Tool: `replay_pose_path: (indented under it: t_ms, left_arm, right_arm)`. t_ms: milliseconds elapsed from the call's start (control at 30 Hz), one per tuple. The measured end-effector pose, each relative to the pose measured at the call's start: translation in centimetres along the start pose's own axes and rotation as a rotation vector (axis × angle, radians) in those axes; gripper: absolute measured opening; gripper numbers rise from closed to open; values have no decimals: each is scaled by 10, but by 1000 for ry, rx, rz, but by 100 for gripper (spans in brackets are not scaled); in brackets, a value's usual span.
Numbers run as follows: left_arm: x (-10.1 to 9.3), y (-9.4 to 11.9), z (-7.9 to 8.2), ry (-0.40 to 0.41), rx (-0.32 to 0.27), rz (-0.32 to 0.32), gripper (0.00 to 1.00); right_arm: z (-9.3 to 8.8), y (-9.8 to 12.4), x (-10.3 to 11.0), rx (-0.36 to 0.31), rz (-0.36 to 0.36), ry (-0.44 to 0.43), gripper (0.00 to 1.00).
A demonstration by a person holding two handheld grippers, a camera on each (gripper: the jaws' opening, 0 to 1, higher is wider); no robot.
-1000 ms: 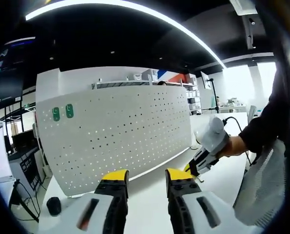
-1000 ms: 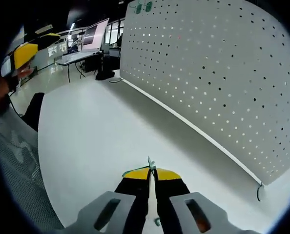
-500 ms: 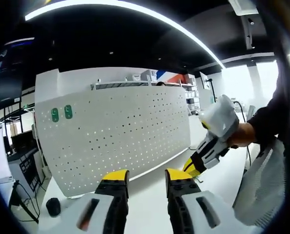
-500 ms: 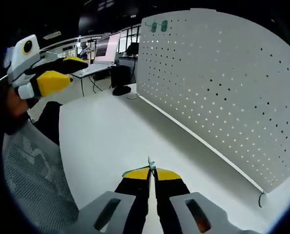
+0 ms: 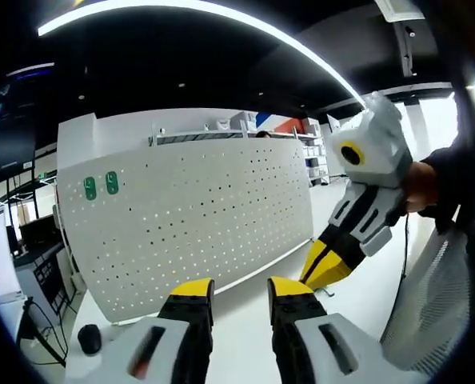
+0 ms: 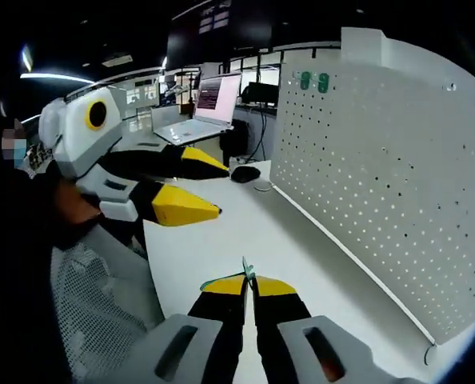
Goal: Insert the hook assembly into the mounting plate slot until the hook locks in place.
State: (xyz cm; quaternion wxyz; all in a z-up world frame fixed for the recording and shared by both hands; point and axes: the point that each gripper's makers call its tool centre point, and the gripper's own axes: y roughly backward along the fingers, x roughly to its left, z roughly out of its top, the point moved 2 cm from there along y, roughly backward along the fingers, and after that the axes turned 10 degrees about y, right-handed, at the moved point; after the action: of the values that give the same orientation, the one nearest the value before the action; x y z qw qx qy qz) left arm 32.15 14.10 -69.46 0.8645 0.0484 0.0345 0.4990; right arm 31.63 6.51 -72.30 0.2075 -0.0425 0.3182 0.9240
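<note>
The white perforated mounting plate (image 5: 189,216) stands upright on the white table, and I also see this plate (image 6: 381,184) in the right gripper view. Two green hooks (image 5: 100,186) sit in its top corner, the same green hooks (image 6: 314,81) showing high up in the right gripper view. My right gripper (image 6: 249,284) is shut on a thin green hook piece (image 6: 245,269) that pokes out past its yellow tips. It hangs in the air, apart from the plate. My left gripper (image 5: 240,290) is open and holds nothing. In the left gripper view the right gripper (image 5: 321,276) hangs above the table. The left gripper (image 6: 217,190) also shows in the right gripper view.
A black mouse (image 6: 245,172) and a laptop (image 6: 209,100) lie on the table (image 6: 221,240) past the plate's far end. A grey mesh chair back (image 6: 101,312) is close on the near side. A person's hand (image 5: 421,188) holds the right gripper.
The right gripper has risen and swung round, so the left gripper has come fully into its view. It still holds the hook piece. The left gripper has barely moved.
</note>
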Motion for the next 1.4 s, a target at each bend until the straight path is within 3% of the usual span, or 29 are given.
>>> replay_pose_path:
  t_ms: [500,1100,1400]
  left_arm:
    - [1,-1,-5,-10,28,7,27]
    - [-1,-1,-6,-8,33,-3,27]
    - [0,0,-3,7,17,1,28]
  right_arm:
    - [35,13,14,-80,51,23,0]
    - [45,14,13,-118,43,38,0]
    - [47,18,-1,-132,0,15,0]
